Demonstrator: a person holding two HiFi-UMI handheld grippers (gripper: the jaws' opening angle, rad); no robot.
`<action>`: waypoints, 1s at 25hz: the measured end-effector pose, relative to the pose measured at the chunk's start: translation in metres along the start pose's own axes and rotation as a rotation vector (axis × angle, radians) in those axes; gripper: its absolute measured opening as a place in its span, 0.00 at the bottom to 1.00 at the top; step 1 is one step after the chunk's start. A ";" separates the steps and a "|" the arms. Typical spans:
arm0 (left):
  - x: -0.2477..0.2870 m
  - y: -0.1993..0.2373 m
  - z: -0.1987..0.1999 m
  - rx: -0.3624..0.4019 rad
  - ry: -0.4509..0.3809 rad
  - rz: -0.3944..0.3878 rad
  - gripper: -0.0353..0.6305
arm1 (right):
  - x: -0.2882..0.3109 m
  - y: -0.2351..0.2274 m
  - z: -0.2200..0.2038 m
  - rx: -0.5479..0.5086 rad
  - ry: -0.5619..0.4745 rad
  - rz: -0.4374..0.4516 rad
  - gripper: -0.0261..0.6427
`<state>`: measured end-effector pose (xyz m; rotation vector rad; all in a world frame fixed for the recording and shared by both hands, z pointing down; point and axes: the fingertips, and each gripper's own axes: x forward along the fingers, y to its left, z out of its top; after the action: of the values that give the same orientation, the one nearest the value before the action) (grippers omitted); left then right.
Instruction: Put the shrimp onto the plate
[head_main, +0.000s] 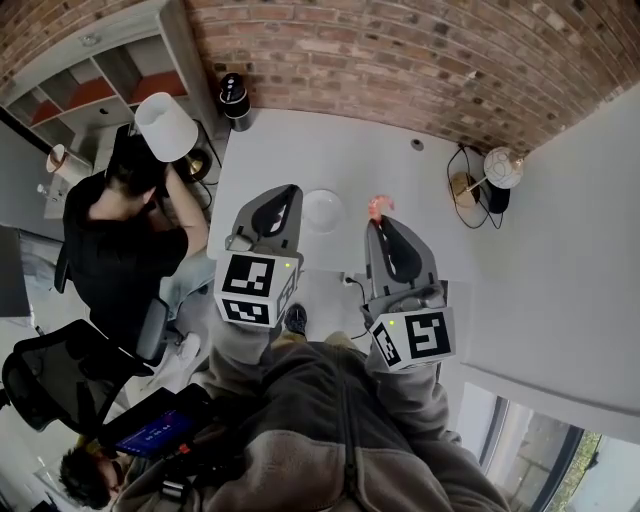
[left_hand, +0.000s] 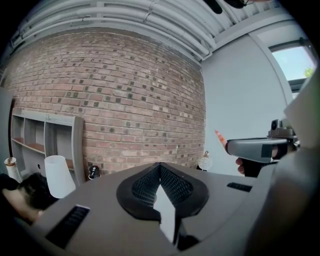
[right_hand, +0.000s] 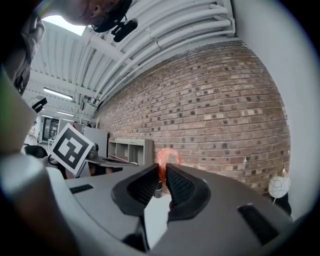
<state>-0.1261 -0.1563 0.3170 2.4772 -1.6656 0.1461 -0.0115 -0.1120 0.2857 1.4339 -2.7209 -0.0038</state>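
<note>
Grey jacket (head_main: 330, 430) nearest, below both grippers. Right gripper (head_main: 378, 217) pinches shrimp (head_main: 377, 205), raised over white table (head_main: 400, 165), right of empty plate (head_main: 323, 210). Left gripper (head_main: 292, 190) jaws together, nothing between. Seated person (head_main: 115, 240), white lamp (head_main: 165, 125) off table's left edge.

An office-like workroom: a brick wall (head_main: 400, 60), open shelf unit (head_main: 95, 85), swivel chair (head_main: 45, 385), ceiling strip lights (right_hand: 57, 93) and white bench (head_main: 350, 165).

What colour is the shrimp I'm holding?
The shrimp is orange-pink; the right gripper view shows it best.
</note>
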 end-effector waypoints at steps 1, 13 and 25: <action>0.001 0.003 0.000 -0.003 0.001 0.003 0.06 | 0.003 0.001 0.000 -0.001 0.001 0.004 0.10; 0.018 0.001 -0.006 -0.002 0.030 0.007 0.06 | 0.015 -0.007 -0.009 0.007 0.020 0.029 0.10; 0.042 -0.015 -0.010 0.010 0.071 0.018 0.06 | 0.023 -0.039 -0.015 0.043 0.014 0.066 0.10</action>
<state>-0.0962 -0.1870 0.3327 2.4351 -1.6626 0.2413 0.0083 -0.1528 0.3011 1.3487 -2.7713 0.0685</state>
